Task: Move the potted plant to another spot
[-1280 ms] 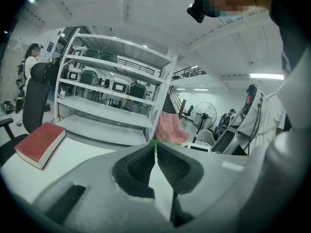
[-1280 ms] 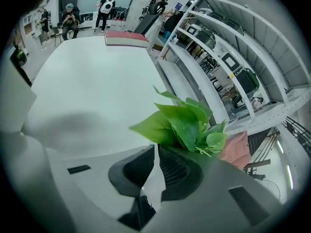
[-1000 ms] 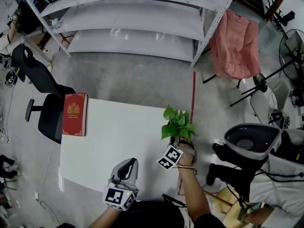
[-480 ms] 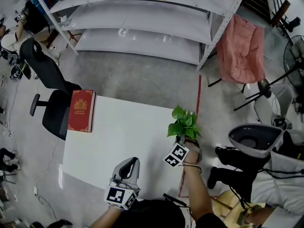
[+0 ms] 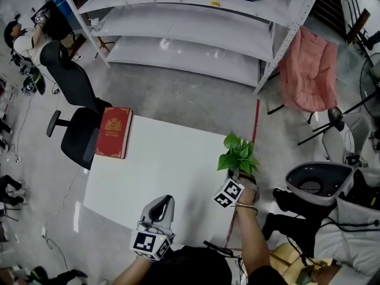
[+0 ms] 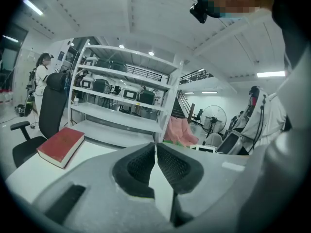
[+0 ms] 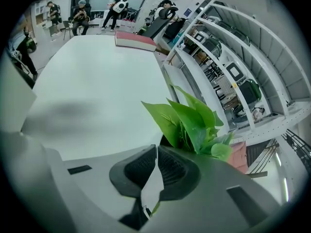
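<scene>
Pinching with the right gripper (image 7: 155, 149), jaws closed tip to tip on what looks like the dark rim of the potted plant (image 5: 238, 157); grip itself mostly hidden behind the jaw housing. Directly past those tips, broad green leaves (image 7: 192, 118) fanning up and to the right. Under pot and gripper, the right-hand edge of a white table (image 5: 166, 159), with the pot's base out of sight, so impossible to say whether lifted or resting. Just to the right of the gripper, off the table, a red line (image 5: 255, 126) on the grey floor.

To the left of the right gripper and nearer the person, the left gripper (image 6: 155, 147), jaws closed on nothing, poised over the table's near edge and pointing across it. Far ahead of the left gripper and to its left, a red book (image 5: 114, 132) lying flat on the far left corner. Beyond the book, a black office chair (image 5: 74, 103). Well ahead of both grippers, across open floor, white shelving (image 5: 196, 25); to the right of that, a pink chair (image 5: 309, 70).
</scene>
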`<act>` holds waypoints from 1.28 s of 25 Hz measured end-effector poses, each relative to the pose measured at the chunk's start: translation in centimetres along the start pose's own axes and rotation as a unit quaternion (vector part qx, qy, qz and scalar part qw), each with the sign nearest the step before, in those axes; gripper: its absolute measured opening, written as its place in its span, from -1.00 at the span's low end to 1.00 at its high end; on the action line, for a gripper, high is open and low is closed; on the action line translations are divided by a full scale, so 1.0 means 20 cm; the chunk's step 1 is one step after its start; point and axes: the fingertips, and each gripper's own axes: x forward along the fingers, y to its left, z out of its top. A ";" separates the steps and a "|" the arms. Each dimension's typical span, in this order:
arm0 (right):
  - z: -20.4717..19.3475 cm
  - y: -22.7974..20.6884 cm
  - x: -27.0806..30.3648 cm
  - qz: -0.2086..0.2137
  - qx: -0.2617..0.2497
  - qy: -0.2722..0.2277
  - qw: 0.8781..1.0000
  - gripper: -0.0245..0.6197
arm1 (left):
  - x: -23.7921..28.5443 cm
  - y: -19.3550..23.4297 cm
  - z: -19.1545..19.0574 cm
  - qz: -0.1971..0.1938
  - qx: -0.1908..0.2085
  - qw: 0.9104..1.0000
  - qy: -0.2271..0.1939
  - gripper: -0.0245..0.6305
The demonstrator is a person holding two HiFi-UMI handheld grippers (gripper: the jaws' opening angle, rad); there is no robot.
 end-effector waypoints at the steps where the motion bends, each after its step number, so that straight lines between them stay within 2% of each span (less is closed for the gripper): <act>1: 0.01 0.01 -0.01 -0.002 -0.003 -0.001 1.000 -0.88 | -0.02 0.02 0.00 0.002 0.000 1.000 -0.003 -0.84; 7: 0.11 0.07 -0.07 -0.009 -0.011 -0.004 1.000 -0.88 | -0.13 0.14 0.00 0.006 -0.015 1.000 -0.011 -0.84; 14: 0.29 0.11 -0.15 -0.017 -0.005 0.003 1.000 -0.88 | -0.20 0.34 0.07 -0.011 -0.014 1.000 -0.015 -0.84; 21: 0.57 0.24 -0.23 -0.014 -0.007 0.004 1.000 -0.88 | -0.35 0.58 0.15 -0.024 0.001 0.999 -0.023 -0.83; 32: 1.07 0.45 -0.21 -0.009 -0.036 -0.015 0.999 -0.88 | -0.59 0.98 0.16 -0.008 -0.018 0.999 -0.034 -0.84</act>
